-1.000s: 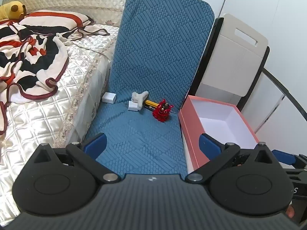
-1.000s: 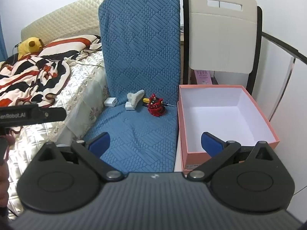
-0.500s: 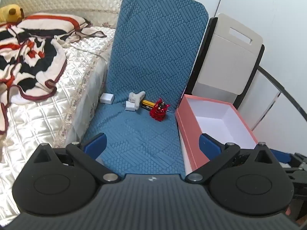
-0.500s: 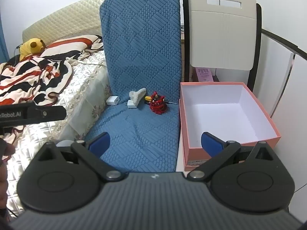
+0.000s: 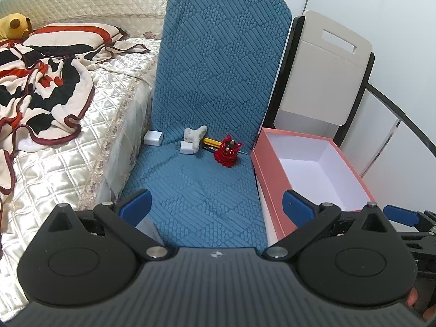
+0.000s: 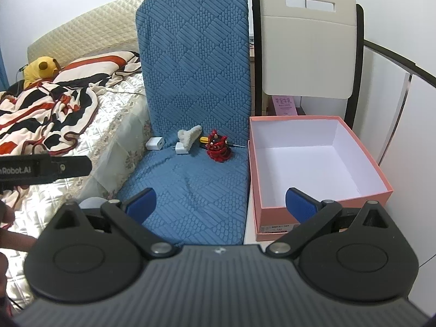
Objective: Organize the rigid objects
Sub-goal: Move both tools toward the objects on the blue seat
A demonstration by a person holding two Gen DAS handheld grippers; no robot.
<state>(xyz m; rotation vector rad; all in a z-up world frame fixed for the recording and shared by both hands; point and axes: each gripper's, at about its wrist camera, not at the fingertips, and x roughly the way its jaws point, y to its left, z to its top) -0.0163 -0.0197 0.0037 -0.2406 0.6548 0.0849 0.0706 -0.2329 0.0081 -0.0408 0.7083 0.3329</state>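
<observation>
Both grippers wide open, empty, held back from the clutter.

Left gripper point(image 5: 215, 204) and right gripper point(image 6: 220, 203): jaws spread full, nothing between them, hovering above the front of the blue cushion point(image 6: 190, 185). Small items sit bunched at the cushion's back crease: two white chargers point(image 6: 154, 144) point(image 6: 181, 148), a pale lumpy piece point(image 6: 189, 135), a yellow tool point(image 5: 211, 143), a red figurine point(image 6: 217, 148). The empty pink box point(image 6: 321, 207) stands just beside the cushion's right edge, likely placed there as the drop-off, a short carry from the pile.

Blue quilted mat point(image 5: 207, 185), pink box point(image 6: 321, 207) white inside, red figurine point(image 5: 228, 154), red-black-cream striped blanket point(image 5: 41, 87)
</observation>
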